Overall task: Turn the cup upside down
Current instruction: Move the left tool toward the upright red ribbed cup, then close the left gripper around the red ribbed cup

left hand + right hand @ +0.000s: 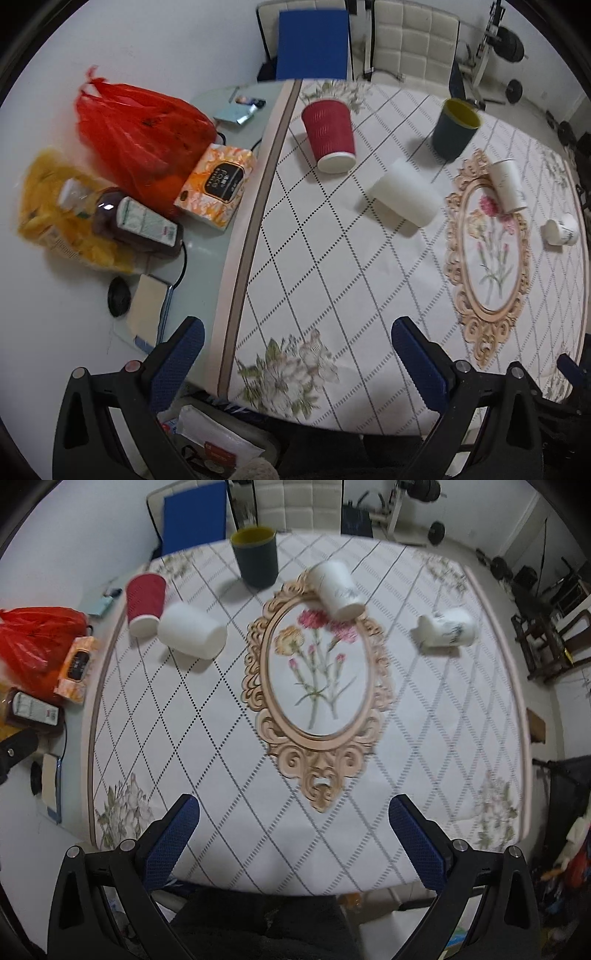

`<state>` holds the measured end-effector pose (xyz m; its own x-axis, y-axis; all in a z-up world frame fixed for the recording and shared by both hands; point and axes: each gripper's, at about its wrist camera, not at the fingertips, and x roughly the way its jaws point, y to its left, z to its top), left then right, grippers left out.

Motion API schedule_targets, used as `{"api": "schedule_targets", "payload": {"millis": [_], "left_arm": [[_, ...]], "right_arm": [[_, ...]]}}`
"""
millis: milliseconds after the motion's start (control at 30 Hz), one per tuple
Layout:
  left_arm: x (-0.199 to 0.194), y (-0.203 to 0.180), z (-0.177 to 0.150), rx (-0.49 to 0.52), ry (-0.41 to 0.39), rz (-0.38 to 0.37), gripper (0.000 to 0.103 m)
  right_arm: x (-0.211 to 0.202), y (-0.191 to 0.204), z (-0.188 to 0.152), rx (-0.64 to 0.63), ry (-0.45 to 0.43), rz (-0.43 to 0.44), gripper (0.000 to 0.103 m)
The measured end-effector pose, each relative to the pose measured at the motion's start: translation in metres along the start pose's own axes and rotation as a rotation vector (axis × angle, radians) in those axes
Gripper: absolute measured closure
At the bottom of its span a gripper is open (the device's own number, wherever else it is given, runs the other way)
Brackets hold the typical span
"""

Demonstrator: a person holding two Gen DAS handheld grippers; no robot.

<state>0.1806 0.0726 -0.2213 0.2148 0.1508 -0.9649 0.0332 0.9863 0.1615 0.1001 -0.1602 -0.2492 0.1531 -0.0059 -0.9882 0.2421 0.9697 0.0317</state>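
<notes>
Both the left gripper [297,354] and the right gripper [293,830] hang spread wide and empty above the near edge of the tablecloth [229,738]. The dark cup [256,555] stands mouth up at the far side, beyond the red cup [144,603] and white cup [192,630]

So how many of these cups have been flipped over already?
Four look done: the red cup, the plain white cup and two patterned white cups appear base-up. Nothing is in hand: both grippers are open. The dark cup remains mouth-up.
</notes>
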Motion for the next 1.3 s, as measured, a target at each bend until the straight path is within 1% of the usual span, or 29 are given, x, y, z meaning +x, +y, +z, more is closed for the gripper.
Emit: {"api": "schedule_targets", "payload": {"millis": [100,200,300,367,500,600,767,833,1033,1233,1300], "left_arm": [[0.029,0.007,0.027,0.015,0.042,0.011,0.0],[0.051,0.012,0.055,0.008,0.072,0.004,0.0],[0.07,0.016,0.087,-0.002,0.093,-0.005,0.0],[0.084,0.018,0.111,-0.015,0.116,-0.028,0.0],[0.111,0.013,0.159,-0.007,0.154,-0.055,0.0],[0.129,0.005,0.192,0.004,0.164,-0.076,0.0],[0.164,-0.005,0.234,0.005,0.215,-0.11,0.0],[0.177,-0.01,0.244,0.012,0.238,-0.124,0.0],[0.199,-0.033,0.26,0.079,0.249,-0.152,0.0],[0.217,-0.05,0.262,0.135,0.259,-0.139,0.001],[0.222,-0.053,0.261,0.144,0.264,-0.139,0.003]], "right_arm": [[0.032,0.017,0.018,0.024,0.058,-0.001,0.0],[0.059,0.035,0.036,0.028,0.096,-0.015,0.0],[0.085,0.049,0.055,0.04,0.128,-0.025,0.0],[0.101,0.055,0.067,0.053,0.152,-0.032,0.0],[0.123,0.064,0.088,0.077,0.194,-0.028,0.0],[0.134,0.069,0.103,0.09,0.213,-0.033,0.0],[0.147,0.074,0.126,0.122,0.233,-0.044,0.0],[0.151,0.075,0.134,0.136,0.246,-0.044,0.0],[0.152,0.076,0.155,0.142,0.261,-0.047,0.0],[0.15,0.077,0.173,0.137,0.263,-0.051,0.0],[0.15,0.077,0.176,0.139,0.267,-0.05,0.0]]}}
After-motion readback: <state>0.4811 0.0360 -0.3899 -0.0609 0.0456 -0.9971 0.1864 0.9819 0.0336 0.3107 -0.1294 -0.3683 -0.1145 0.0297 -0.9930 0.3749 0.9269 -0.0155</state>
